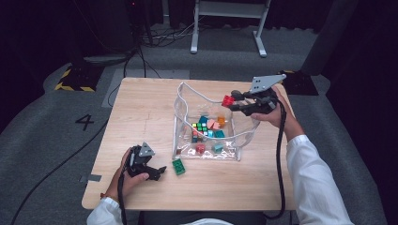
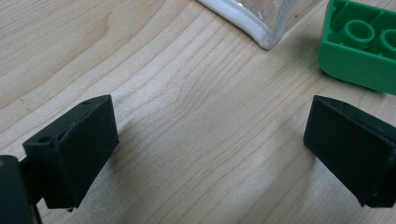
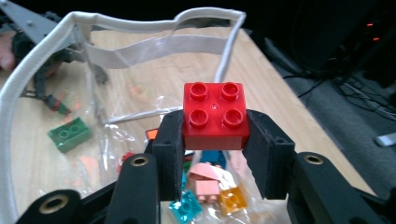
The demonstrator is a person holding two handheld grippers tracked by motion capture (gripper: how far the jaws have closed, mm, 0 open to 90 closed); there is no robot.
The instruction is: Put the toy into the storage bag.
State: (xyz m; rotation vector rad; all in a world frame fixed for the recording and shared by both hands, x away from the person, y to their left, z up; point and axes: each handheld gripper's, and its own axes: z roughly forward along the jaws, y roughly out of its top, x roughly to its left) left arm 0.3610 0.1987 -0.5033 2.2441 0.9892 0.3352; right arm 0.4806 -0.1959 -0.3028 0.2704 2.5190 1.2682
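Observation:
My right gripper (image 1: 231,102) is shut on a red four-stud brick (image 3: 215,113), held over the right rim of a clear plastic bag (image 1: 185,93) with white trim. The red brick (image 1: 228,100) hangs above the bag's contents: several coloured bricks and a colour cube (image 1: 200,127). A green brick (image 1: 178,166) lies on the table just in front of the bag. My left gripper (image 1: 159,172) rests low on the table at the front left, open, its jaws wide apart over bare wood. The green brick (image 2: 362,45) lies just beyond its right jaw.
The wooden table (image 1: 136,117) has free room to the left and front right. The bag's corner (image 2: 261,28) lies close ahead of the left gripper. Cables and a white frame (image 1: 227,18) stand on the grey floor behind the table.

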